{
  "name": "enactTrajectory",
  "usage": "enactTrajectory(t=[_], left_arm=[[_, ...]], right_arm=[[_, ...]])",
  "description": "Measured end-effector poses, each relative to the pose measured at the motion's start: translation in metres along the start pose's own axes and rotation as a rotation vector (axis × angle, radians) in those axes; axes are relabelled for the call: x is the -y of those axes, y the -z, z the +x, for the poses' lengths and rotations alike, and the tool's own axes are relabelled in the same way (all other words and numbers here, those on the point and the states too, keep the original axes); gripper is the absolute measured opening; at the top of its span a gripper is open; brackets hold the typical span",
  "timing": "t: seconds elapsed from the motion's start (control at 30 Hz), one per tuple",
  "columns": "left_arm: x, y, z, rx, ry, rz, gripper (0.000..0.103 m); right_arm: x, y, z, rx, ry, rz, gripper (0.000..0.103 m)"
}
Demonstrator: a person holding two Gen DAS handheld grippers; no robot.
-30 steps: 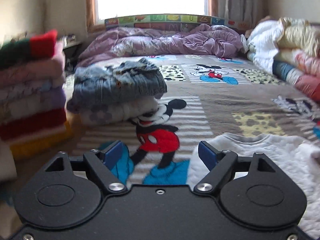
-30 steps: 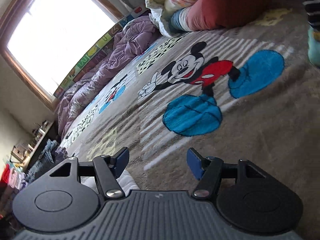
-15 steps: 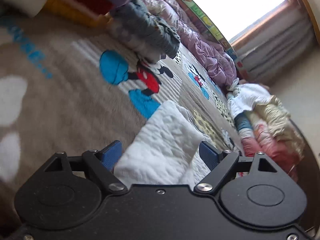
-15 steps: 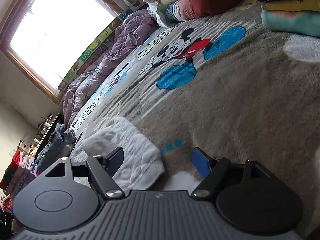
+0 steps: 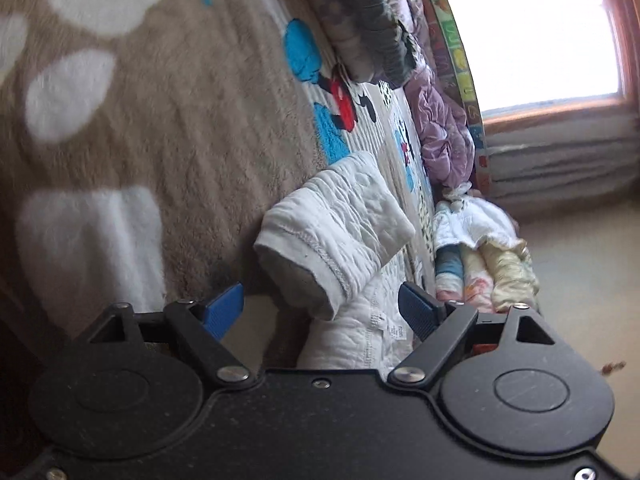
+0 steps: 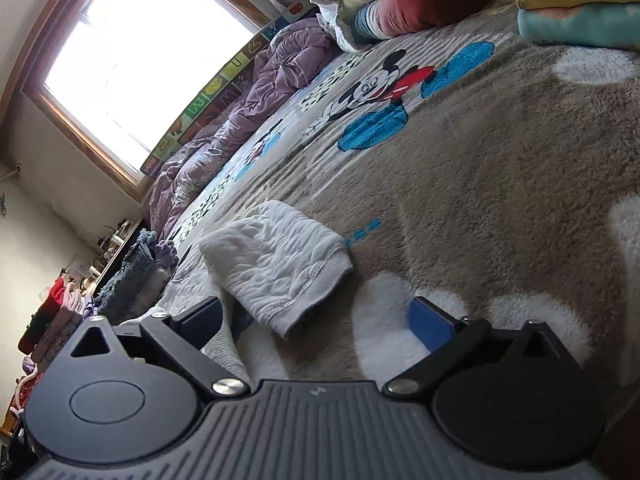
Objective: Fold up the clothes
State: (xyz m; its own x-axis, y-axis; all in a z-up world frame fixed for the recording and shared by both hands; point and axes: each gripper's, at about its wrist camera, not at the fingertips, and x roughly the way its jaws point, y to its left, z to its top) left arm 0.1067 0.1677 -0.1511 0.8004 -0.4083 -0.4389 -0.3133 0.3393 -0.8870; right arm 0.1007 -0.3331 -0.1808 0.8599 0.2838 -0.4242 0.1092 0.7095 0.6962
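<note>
Plush brown blanket (image 6: pixel 500 184), printed with a cartoon mouse and white patches, covers the bed and carries everything. Along its far edge lies a rumpled purple duvet (image 6: pixel 256 92) under the window, with stacks of already folded clothes (image 6: pixel 580 8) at the sides. Near the front, between the two wrist cameras, lies the task's piece: a white quilted garment (image 5: pixel 360 312), spread on the blanket, with one sleeve (image 5: pixel 336 224) turned up so that its open cuff faces the left camera; the right view shows the same sleeve (image 6: pixel 280 264) lying just ahead.

Folding looks barely begun on this piece. To do the step well, I judge each side should pinch a single seam edge or the cuff hem, not a bunched handful, then lay the sleeve flat across the body and keep the fabric taut so no crease is trapped.

Left gripper (image 5: pixel 320 312) stands wide apart, the cuff between its fingers but unclamped. Right gripper (image 6: pixel 316 318) is equally spread, holding nothing; whether it touches the cloth I cannot tell.
</note>
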Motion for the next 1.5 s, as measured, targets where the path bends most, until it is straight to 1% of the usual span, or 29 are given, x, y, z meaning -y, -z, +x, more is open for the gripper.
enactTrajectory(t=[0.13, 0.23, 0.3, 0.33, 0.4, 0.43, 0.47, 0.5, 0.53, 0.6, 0.67, 0.77, 1.0, 1.13, 1.2, 1.27, 1.33, 1.37, 1.4, 1.43, 1.47, 1.5], left_arm=[[-0.011, 0.001, 0.011, 0.003, 0.041, -0.078, 0.085], [-0.012, 0.000, 0.015, 0.026, 0.060, -0.096, 0.084], [-0.011, -0.002, 0.018, 0.036, 0.075, -0.100, 0.078], [-0.010, -0.002, 0.018, 0.043, 0.083, -0.103, 0.078], [-0.010, -0.002, 0.021, 0.048, 0.116, -0.113, 0.072], [-0.009, -0.002, 0.022, 0.048, 0.121, -0.111, 0.071], [-0.007, -0.003, 0.022, 0.051, 0.119, -0.096, 0.063], [-0.005, -0.004, 0.022, 0.062, 0.115, -0.074, 0.052], [-0.002, -0.005, 0.022, 0.076, 0.109, -0.042, 0.048], [0.002, -0.008, 0.023, 0.096, 0.106, 0.013, 0.031], [0.006, -0.013, 0.024, 0.112, 0.111, 0.049, 0.026], [0.012, -0.027, 0.016, 0.153, 0.168, 0.074, 0.018], [0.026, -0.063, -0.003, 0.251, 0.303, 0.135, 0.008], [0.034, -0.095, -0.014, 0.309, 0.387, 0.181, 0.007], [0.033, -0.109, -0.016, 0.318, 0.405, 0.187, 0.007], [0.023, -0.119, -0.014, 0.322, 0.378, 0.151, 0.007], [0.012, -0.124, -0.011, 0.303, 0.338, 0.096, 0.008], [0.010, -0.122, -0.011, 0.275, 0.305, 0.076, 0.021], [0.008, -0.121, -0.010, 0.248, 0.273, 0.055, 0.051], [0.007, -0.115, -0.007, 0.240, 0.272, 0.055, 0.067], [0.009, -0.107, -0.010, 0.253, 0.243, 0.042, 0.084], [0.010, -0.099, -0.013, 0.264, 0.214, 0.029, 0.089]], right_arm=[[-0.005, 0.003, 0.005, -0.001, 0.017, -0.052, 0.103], [-0.009, 0.005, 0.009, -0.001, 0.035, -0.079, 0.103], [-0.009, 0.006, 0.009, -0.001, 0.036, -0.082, 0.103], [-0.009, 0.006, 0.009, -0.001, 0.036, -0.084, 0.103], [-0.009, 0.006, 0.009, -0.002, 0.035, -0.092, 0.103], [-0.009, 0.007, 0.009, -0.004, 0.035, -0.099, 0.103], [-0.010, 0.007, 0.010, -0.005, 0.035, -0.109, 0.103], [-0.010, 0.008, 0.009, -0.006, 0.036, -0.118, 0.103], [-0.011, 0.008, 0.010, -0.007, 0.037, -0.127, 0.103], [-0.012, 0.009, 0.010, -0.008, 0.038, -0.141, 0.103], [-0.012, 0.010, 0.010, -0.008, 0.041, -0.152, 0.103], [-0.015, 0.012, 0.011, -0.006, 0.051, -0.171, 0.103], [-0.019, 0.015, 0.014, -0.002, 0.073, -0.216, 0.103], [-0.022, 0.016, 0.017, 0.001, 0.088, -0.240, 0.103], [-0.023, 0.018, 0.019, 0.002, 0.098, -0.255, 0.103], [-0.026, 0.019, 0.021, 0.005, 0.107, -0.271, 0.103], [-0.028, 0.019, 0.023, 0.007, 0.116, -0.285, 0.103], [-0.028, 0.020, 0.023, 0.009, 0.119, -0.289, 0.103], [-0.028, 0.020, 0.024, 0.012, 0.123, -0.293, 0.103], [-0.029, 0.020, 0.025, 0.014, 0.127, -0.296, 0.103], [-0.030, 0.020, 0.026, 0.017, 0.130, -0.298, 0.103], [-0.030, 0.020, 0.026, 0.020, 0.133, -0.298, 0.103]])
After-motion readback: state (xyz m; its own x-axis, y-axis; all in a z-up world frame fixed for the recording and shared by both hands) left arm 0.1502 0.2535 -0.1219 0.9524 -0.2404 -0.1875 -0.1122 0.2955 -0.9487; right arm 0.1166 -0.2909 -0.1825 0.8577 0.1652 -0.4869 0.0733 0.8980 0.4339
